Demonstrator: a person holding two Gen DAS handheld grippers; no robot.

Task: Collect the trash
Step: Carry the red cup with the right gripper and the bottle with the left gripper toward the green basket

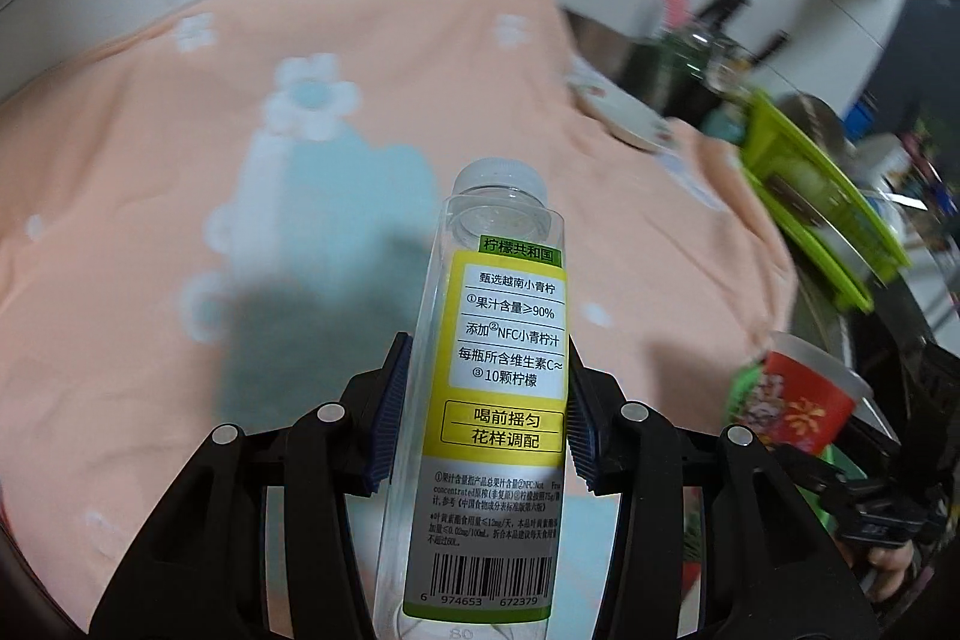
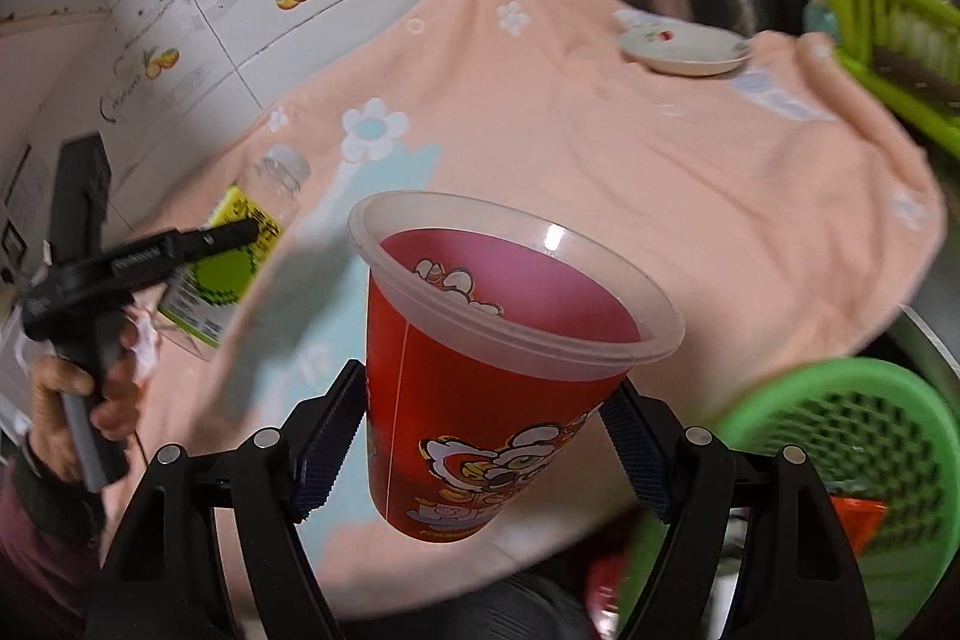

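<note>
Risk of dropped trash while both items are carried above the surface.

The left gripper (image 1: 486, 400) clamps a clear bottle (image 1: 480, 400) at its label; the smooth wall could slide through the pads if tilted. The right gripper (image 2: 480, 436) squeezes a red cup (image 2: 480, 400) low on its tapered body, so it may pop upward or crumple. The green basket (image 2: 852, 436) sits near, at lower right; a misjudged release would miss it.
</note>
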